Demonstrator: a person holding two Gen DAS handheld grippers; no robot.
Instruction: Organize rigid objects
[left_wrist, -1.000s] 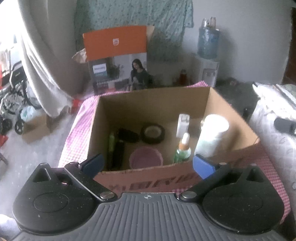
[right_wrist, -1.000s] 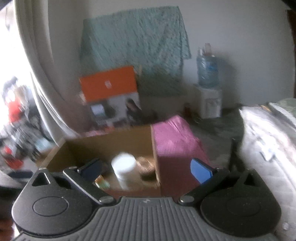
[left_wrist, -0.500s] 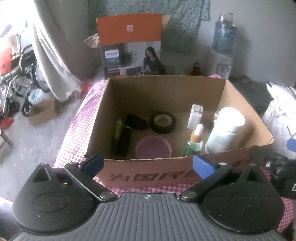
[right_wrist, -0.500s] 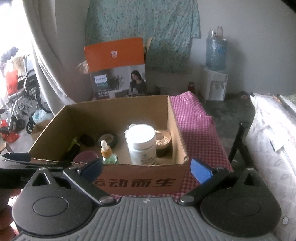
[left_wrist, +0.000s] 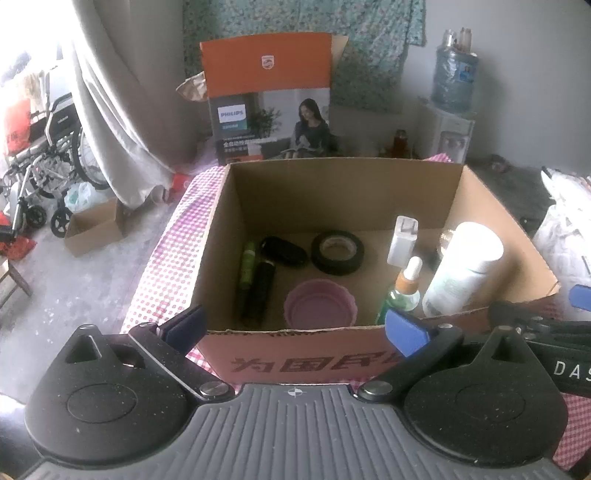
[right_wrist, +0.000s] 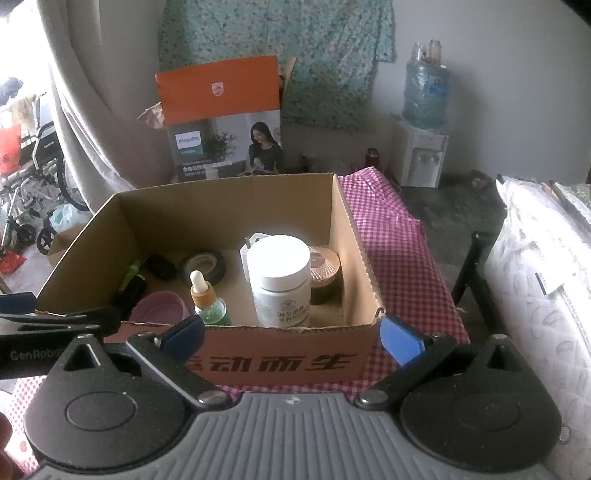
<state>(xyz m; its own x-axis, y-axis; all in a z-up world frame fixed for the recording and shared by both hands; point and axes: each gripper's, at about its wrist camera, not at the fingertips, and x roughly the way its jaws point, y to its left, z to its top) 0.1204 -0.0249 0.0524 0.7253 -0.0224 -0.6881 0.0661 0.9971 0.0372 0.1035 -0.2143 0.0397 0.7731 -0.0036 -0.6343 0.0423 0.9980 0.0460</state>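
Both grippers hover at the near side of an open cardboard box (left_wrist: 332, 199) that sits on a pink checked tablecloth (right_wrist: 391, 236). The left gripper (left_wrist: 295, 326) has its blue-padded fingers spread wide with nothing between them, and the right gripper (right_wrist: 291, 334) is just as wide and empty – each one shows at the edge of the other's view.

Inside the box, nearest the front wall, a pink round cup (left_wrist: 319, 302) sits at about 6 o'clock on the floor of the box. Just to its right stands a green dropper bottle (left_wrist: 404, 291) with an orange collar, upright, and beside that a white-lidded jar (right_wrist: 280, 282) at roughly 4 o'clock (its label is too small to read). At 9 o'clock a green tube (left_wrist: 248, 264) and a black tube (left_wrist: 260, 290) lie side by side, pointing front to back. Farther in, a black oval case (left_wrist: 282, 250) lies at about 11 o'clock, with a roll of black tape (left_wrist: 337, 252) flat beside it. A white charger plug (left_wrist: 402, 240) stands toward 2 o'clock, and a copper-lidded jar (right_wrist: 323, 262) sits in the far right corner – touching the white jar or not, I cannot tell.

Beyond the box stands an orange Philips carton (left_wrist: 267, 99).
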